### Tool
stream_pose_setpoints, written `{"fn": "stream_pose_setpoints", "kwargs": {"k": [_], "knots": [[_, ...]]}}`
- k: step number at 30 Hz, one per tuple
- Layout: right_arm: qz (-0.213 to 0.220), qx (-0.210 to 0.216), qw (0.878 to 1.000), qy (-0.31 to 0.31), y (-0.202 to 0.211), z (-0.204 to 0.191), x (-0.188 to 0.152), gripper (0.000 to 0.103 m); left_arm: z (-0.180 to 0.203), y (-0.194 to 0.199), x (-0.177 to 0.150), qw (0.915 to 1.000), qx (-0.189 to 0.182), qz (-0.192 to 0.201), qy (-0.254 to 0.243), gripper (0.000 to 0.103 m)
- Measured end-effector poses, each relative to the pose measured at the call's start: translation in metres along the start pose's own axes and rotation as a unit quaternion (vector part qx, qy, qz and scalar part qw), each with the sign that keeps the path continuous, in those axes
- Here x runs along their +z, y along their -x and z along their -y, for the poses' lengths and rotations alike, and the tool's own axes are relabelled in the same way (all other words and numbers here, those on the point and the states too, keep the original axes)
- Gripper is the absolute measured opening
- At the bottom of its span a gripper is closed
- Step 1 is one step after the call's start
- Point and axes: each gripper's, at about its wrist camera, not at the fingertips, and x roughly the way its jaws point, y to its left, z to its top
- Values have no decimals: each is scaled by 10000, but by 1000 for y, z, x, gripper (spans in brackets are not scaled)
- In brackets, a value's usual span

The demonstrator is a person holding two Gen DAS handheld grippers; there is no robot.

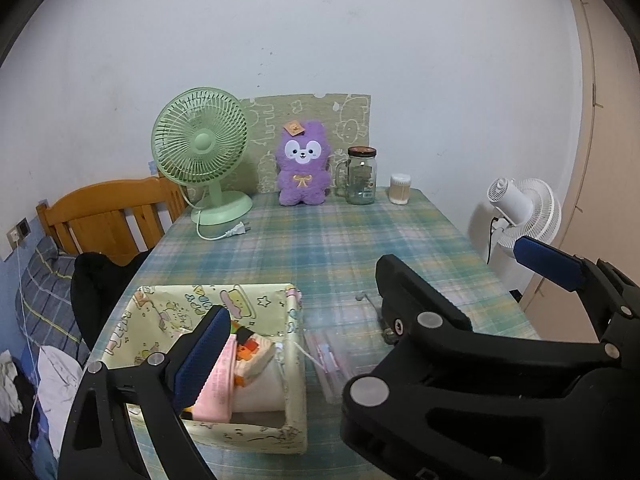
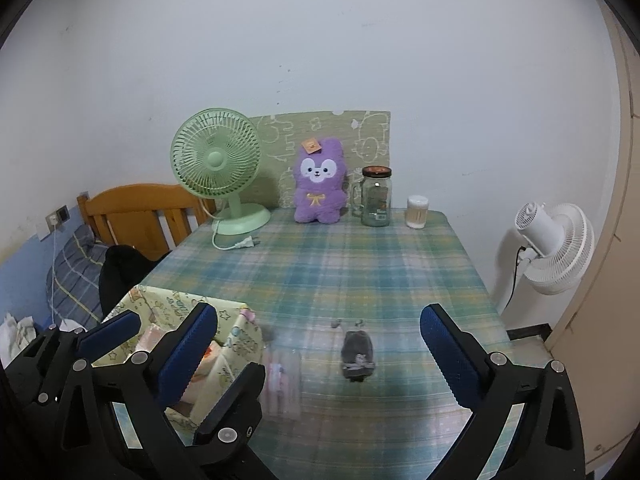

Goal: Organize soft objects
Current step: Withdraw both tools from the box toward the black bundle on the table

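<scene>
A yellow printed fabric bin (image 1: pixel 294 360) sits at the table's near left and holds pink and white soft items (image 1: pixel 248 372); it also shows in the right wrist view (image 2: pixel 236 344). A small dark grey soft toy (image 2: pixel 357 354) lies on the plaid cloth between the fingers of my open right gripper (image 2: pixel 320 360). My left gripper (image 1: pixel 372 312) is open and empty, its left finger over the bin. A purple plush (image 1: pixel 303 163) sits upright at the table's far edge, also in the right wrist view (image 2: pixel 319 181). A clear pouch (image 2: pixel 282 376) lies beside the bin.
A green desk fan (image 1: pixel 200 148) with a loose plug, a glass jar mug (image 1: pixel 361 176) and a cotton swab tub (image 1: pixel 400 189) stand along the back. A white floor fan (image 1: pixel 524 212) stands right of the table, a wooden bed frame (image 1: pixel 108 216) left.
</scene>
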Motion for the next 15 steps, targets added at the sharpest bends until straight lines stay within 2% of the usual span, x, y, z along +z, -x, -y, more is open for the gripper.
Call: {"fn": "stream_pose_setpoints", "kwargs": {"k": [7,15], "knots": [[-7,-9,9998,186,-5,17,-7,103,21,-10,-9,9999,89,88,92,96],[-14,-97,9998,183,-20,41,-26,103,43,-31,-23,10000,77,-48,34,96]]}}
